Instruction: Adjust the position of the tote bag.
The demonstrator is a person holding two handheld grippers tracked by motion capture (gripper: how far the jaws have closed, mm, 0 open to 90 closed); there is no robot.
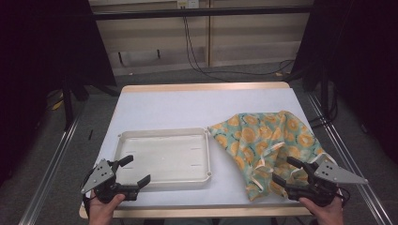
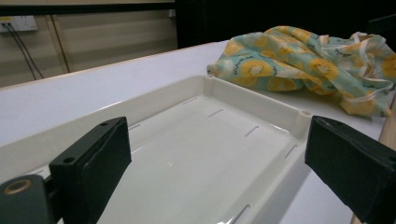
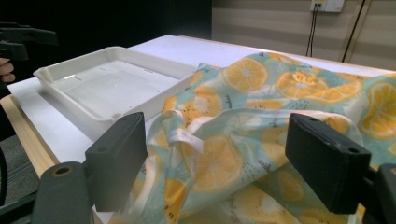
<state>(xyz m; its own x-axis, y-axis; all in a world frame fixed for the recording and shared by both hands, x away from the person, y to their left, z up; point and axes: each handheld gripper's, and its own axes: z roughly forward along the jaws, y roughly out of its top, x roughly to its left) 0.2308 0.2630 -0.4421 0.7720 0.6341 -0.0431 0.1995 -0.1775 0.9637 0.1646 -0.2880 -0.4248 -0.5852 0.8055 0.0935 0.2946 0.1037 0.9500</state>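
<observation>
Nearest the high camera, at the table's front edge, two hands each hold a gripper. On the left, the left gripper [image 1: 133, 170] has its jaws spread wide with nothing between them, hovering at the front left corner of a white tray [image 1: 124, 141]. On the right, the right gripper [image 1: 287, 170] is likewise spread and holds nothing, its tips over the near edge of a crumpled cloth [image 1: 263, 136] — teal, printed with orange slices, with pale straps showing. That cloth lies on the white table [image 1: 178, 105] just right of the tray, its left tip close by the tray's far right corner.

From the left gripper view, the two black jaws stand far apart over the tray [image 2: 243, 100], whose shallow bed is bare. Beyond the tray's far corner the cloth [image 2: 299, 65] sits heaped on the table [image 2: 93, 84].

From the right gripper view, the jaws are released and wide, with the cloth [image 3: 243, 140] bunched between and below them — a pale strap loops near the left jaw, though I cannot tell whether either pad touches fabric. Farther off lies the tray [image 3: 107, 88], and the left gripper [image 3: 21, 39] shows at the upper left edge.
</observation>
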